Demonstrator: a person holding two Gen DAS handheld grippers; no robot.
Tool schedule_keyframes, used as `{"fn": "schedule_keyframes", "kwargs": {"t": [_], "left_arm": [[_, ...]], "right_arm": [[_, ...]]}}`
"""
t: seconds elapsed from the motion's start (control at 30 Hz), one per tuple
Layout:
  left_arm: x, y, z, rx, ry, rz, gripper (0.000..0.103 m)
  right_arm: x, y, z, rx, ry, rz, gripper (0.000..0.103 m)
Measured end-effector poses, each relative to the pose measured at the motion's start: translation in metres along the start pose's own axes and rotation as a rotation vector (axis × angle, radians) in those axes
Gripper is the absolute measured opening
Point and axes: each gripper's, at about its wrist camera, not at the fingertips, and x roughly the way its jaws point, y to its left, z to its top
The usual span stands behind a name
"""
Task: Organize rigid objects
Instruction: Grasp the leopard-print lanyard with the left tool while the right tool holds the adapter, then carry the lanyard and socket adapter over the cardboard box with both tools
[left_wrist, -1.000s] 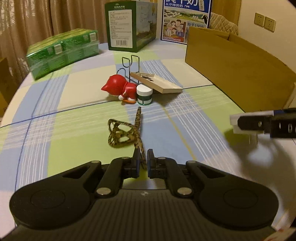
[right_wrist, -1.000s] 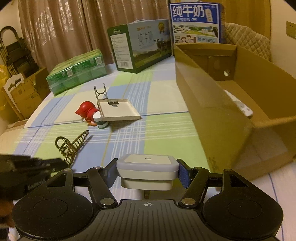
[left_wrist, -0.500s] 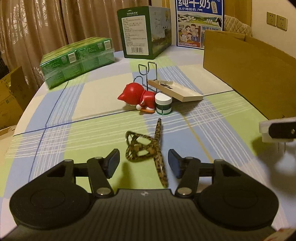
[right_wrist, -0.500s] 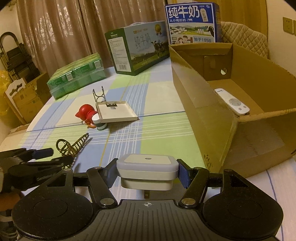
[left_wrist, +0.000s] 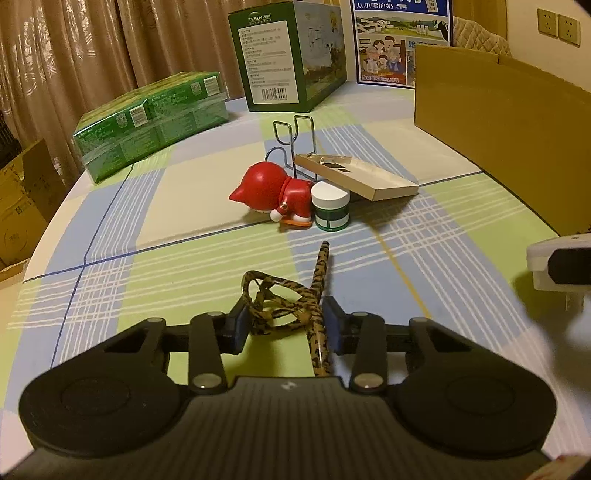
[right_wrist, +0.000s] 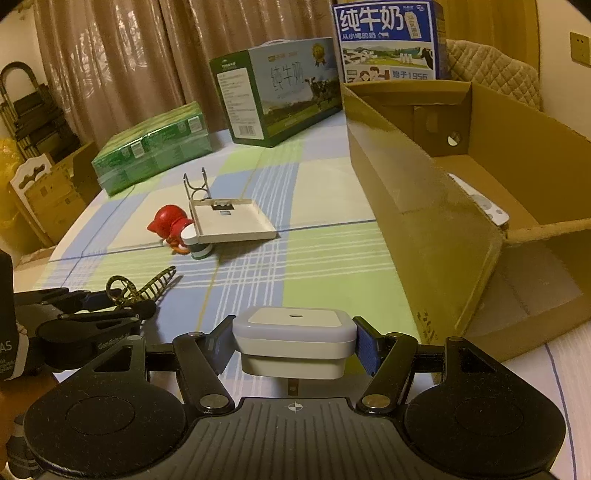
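My left gripper (left_wrist: 283, 325) has its jaws around a leopard-print hair clip (left_wrist: 291, 306) on the checked tablecloth; the pads sit against its sides. The clip also shows in the right wrist view (right_wrist: 142, 290) between the left gripper's fingers (right_wrist: 92, 295). My right gripper (right_wrist: 293, 341) is shut on a white square plug-in device (right_wrist: 293, 334), held above the table beside the open cardboard box (right_wrist: 424, 206). A white remote (right_wrist: 480, 203) lies in the box. A red cat figure (left_wrist: 275, 192), a green jar with a white lid (left_wrist: 330, 212), a flat beige tray (left_wrist: 354, 177) and a wire stand (left_wrist: 295, 144) are grouped mid-table.
A green wrapped carton pack (left_wrist: 151, 122) sits at the far left, a green milk carton box (left_wrist: 288, 55) and a blue milk box (left_wrist: 400, 40) at the back. Cardboard boxes (right_wrist: 55, 192) stand beyond the table's left edge.
My left gripper opened, moved forward over the hair clip and closed its jaws to the clip's sides. My right gripper kept holding the white device and rose toward the box.
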Motion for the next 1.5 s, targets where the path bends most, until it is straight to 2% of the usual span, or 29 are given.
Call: {"fn": "schedule_keyframes", "kwargs": {"t": [0.23,0.43,0.9,1.2,1.5], "left_arm": [[-0.019,0.0,-0.003,-0.03,0.02,-0.034,0.034],[-0.042,-0.003,0.002,-0.052,0.005,-0.063,0.033],[-0.137,-0.01,0.013,-0.189,-0.042,-0.084,0.033],[-0.18,-0.025,0.022,-0.175,-0.081,-0.09,0.033],[-0.199,-0.049,0.034,-0.143,-0.107,-0.125,0.033]], "right_arm": [[-0.009,0.005,-0.003,-0.018,-0.007,0.007,0.062],[-0.027,0.01,-0.003,-0.029,-0.021,0.016,0.062],[-0.097,0.02,0.006,-0.046,-0.111,0.031,0.062],[-0.136,0.015,0.004,-0.04,-0.153,0.037,0.062],[-0.164,0.0,0.002,-0.022,-0.195,0.024,0.062]]}}
